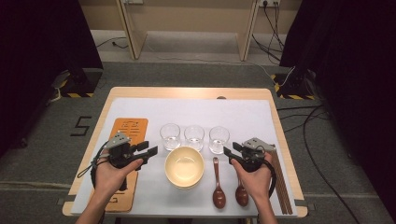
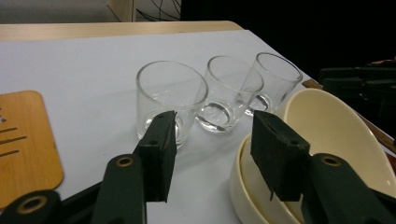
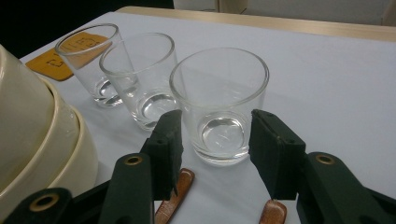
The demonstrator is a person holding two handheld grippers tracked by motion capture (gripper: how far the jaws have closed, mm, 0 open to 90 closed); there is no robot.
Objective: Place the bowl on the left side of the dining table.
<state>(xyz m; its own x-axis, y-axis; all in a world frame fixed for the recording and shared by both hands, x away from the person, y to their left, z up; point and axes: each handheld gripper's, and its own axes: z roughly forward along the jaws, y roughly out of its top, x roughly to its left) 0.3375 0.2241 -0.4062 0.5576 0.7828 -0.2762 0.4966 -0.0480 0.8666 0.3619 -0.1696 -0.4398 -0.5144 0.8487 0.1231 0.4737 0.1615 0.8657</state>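
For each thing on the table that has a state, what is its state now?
Three glasses: upright, empty.
Bowls: stacked, upright, empty.
Two spoons: lying flat, side by side.
Left claw: open, holds nothing.
Right claw: open, holds nothing.

Three glasses (image 3: 219, 100) beyond open jaws

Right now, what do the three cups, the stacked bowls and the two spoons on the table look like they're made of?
Three cups: clear glass by the look, see-through walls with thick bright bases.
Stacked bowls: cream, smooth and softly glossy; glazed ceramic or melamine, hard to tell which.
Two spoons: reddish-brown with a shine, likely lacquered wood.
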